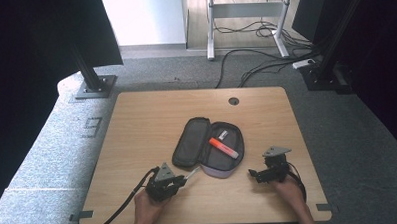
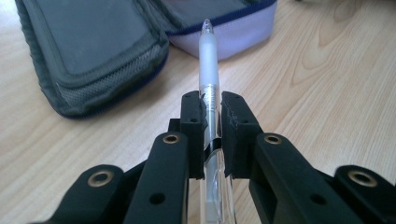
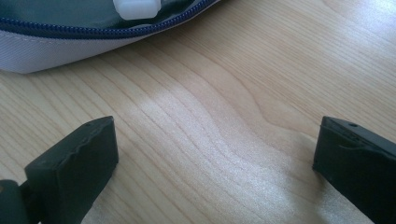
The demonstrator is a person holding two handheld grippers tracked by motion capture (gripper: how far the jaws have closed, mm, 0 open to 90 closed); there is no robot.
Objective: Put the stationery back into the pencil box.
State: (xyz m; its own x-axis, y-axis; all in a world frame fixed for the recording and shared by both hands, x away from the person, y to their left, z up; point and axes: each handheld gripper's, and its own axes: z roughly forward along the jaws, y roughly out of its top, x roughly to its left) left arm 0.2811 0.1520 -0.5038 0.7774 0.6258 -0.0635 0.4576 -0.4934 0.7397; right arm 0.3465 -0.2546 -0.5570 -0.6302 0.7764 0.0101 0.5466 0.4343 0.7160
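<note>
— What have we got in our left gripper (image 2: 212, 109)?

— A clear pen (image 2: 208, 70). Our fingers (image 2: 192, 122) are squeezed tight on its middle, and its tip points at the pencil case (image 1: 208, 147).

— Where is the case?

— In the middle of the bench (image 1: 136, 119), lying open. The orange marker (image 1: 224, 147) is already inside it (a small white thing sits in there too). The pen is just near the case's near left edge, held a bit above the wood.

— So what should we do now?

— We think the pen goes in next. We should keep it lifted above the case's rim, bring it over the open half on the right, and lay it flat beside the marker. We let go only when it is low, so it won't bounce out.

— And our right gripper (image 1: 261, 175)?

— It waits near the right side of the case, fingers (image 3: 74, 163) wide apart, holding nothing. It could hold the case still if it slides.
</note>
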